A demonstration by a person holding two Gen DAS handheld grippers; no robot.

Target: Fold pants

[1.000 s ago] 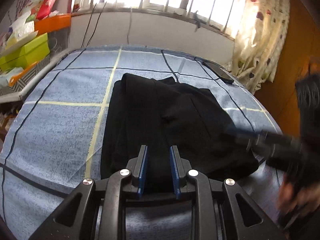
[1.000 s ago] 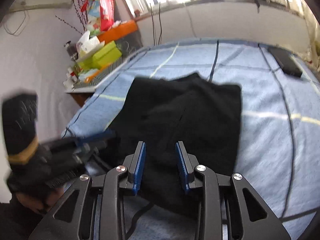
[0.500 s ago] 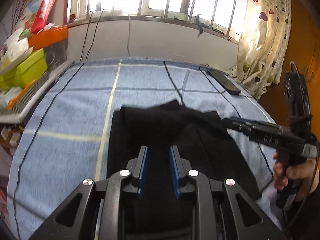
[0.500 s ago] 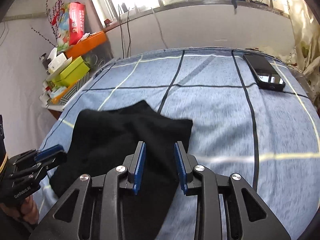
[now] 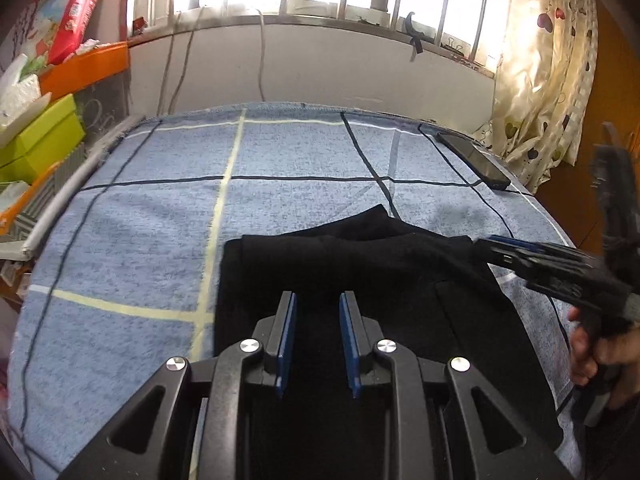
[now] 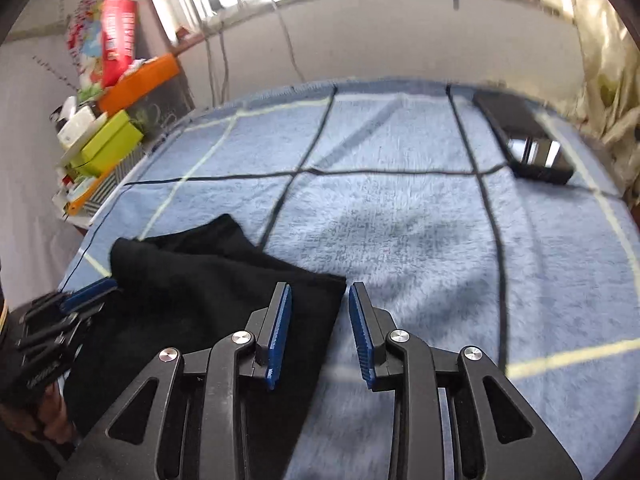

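Observation:
Black pants [image 5: 360,264] lie folded in a compact stack on a blue checked cloth [image 5: 160,220]. My left gripper [image 5: 318,300] hovers over the stack's near middle, open, with only dark cloth showing beneath the gap. My right gripper [image 6: 320,292] is open above the stack's far right corner; its left finger is over the pants [image 6: 200,280] and its right finger over bare cloth. In the left wrist view, the right gripper [image 5: 492,246] reaches in from the right, held by a hand [image 5: 600,352]. The left gripper [image 6: 92,290] shows at the right wrist view's left edge.
A dark phone [image 5: 476,160] lies at the cloth's far right with a thin cable running toward me. Green and orange boxes [image 5: 40,136] crowd a shelf on the left. A patterned curtain [image 5: 552,80] hangs at the right, and a wall and window stand behind.
Both grippers have drawn back from the pants, so more blue cloth shows beyond them. The right gripper swung rightward from over the stack's middle to its far right corner.

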